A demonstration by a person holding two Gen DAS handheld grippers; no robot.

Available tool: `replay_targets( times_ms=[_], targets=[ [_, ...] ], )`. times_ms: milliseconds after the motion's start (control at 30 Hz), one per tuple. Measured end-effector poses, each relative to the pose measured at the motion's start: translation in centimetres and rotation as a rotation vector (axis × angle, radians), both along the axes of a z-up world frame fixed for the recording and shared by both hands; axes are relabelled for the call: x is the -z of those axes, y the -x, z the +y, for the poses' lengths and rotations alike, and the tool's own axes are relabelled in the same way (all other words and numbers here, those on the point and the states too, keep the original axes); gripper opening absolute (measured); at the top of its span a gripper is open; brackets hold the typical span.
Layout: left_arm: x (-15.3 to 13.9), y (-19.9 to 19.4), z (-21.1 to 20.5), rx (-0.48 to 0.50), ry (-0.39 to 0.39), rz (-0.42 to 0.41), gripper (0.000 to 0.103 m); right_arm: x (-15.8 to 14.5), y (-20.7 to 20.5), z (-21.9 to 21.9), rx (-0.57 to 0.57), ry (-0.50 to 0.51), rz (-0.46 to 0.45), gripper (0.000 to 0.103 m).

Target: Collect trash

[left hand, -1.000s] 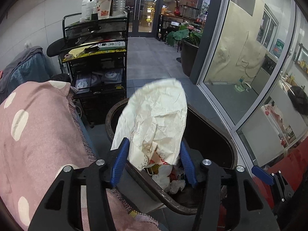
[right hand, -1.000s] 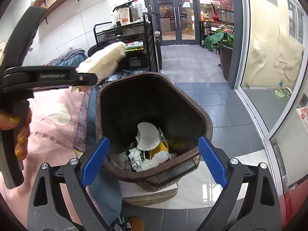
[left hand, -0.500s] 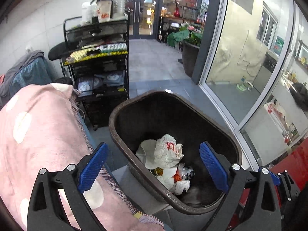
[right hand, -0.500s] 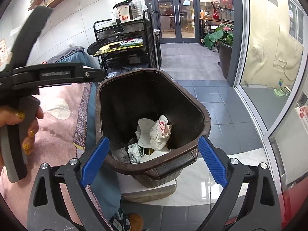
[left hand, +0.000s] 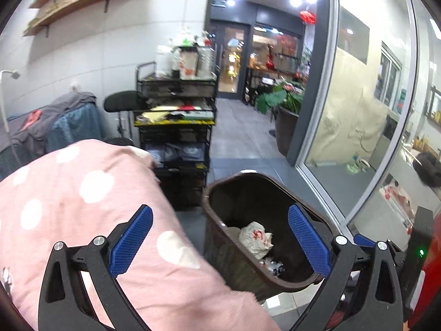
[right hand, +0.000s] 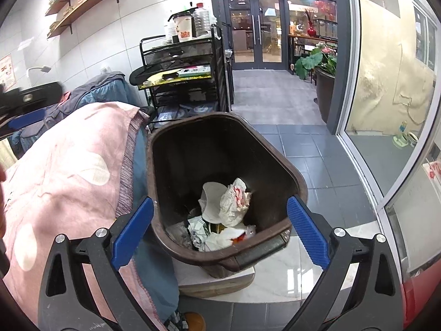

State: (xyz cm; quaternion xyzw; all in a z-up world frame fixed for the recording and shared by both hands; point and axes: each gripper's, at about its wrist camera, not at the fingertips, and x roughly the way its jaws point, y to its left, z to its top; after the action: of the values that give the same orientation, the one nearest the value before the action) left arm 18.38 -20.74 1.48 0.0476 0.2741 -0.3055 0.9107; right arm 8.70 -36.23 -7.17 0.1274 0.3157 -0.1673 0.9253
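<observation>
A second ago our left gripper (left hand: 219,244) pinched a crumpled paper bag above the bin; now its tongs stand wide and hold nothing, and it has swung left over the pink dotted blanket (left hand: 82,198). The crumpled paper bag (right hand: 234,202) now lies inside the brown trash bin (right hand: 292,176), on top of a white paper lid (right hand: 210,200) and other wrappers (right hand: 217,234) at the bottom. Our right gripper (right hand: 219,235) still hovers at the bin's near rim, tongs wide, holding nothing. The bin stands on a pale slab (right hand: 220,282) just beside the blanket.
</observation>
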Motion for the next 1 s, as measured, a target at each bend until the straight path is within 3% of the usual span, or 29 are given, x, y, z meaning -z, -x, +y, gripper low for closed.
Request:
replay_targets(
  times_ms=[233,533,733,867,1000],
  targets=[
    [-0.9,2.3,5.2,-0.112,0.022,-0.070,0.097,-1.8,-1.2,2.2,-0.026,0.009,-0.049,0.097],
    [-1.4,4.6,11.7,-0.302,0.046,-0.139,0.097,-5.2,-2.8,8.4,-0.099,0.085,-0.123,0.097],
    [-1.5,6.8,16.1,-0.451,0.058,-0.183,0.097,-6.6,-3.0,13.4,-0.226,0.138,-0.158,0.097],
    [-1.5,8.3,18.3,-0.562,0.020,-0.232,0.097,-7.3,-2.1,16.6,-0.312,0.158,-0.207,0.097],
    [-1.3,9.9,20.0,-0.609,0.012,-0.237,0.097,-7.5,-1.1,19.5,-0.376,0.182,-0.227,0.097]
  ],
)
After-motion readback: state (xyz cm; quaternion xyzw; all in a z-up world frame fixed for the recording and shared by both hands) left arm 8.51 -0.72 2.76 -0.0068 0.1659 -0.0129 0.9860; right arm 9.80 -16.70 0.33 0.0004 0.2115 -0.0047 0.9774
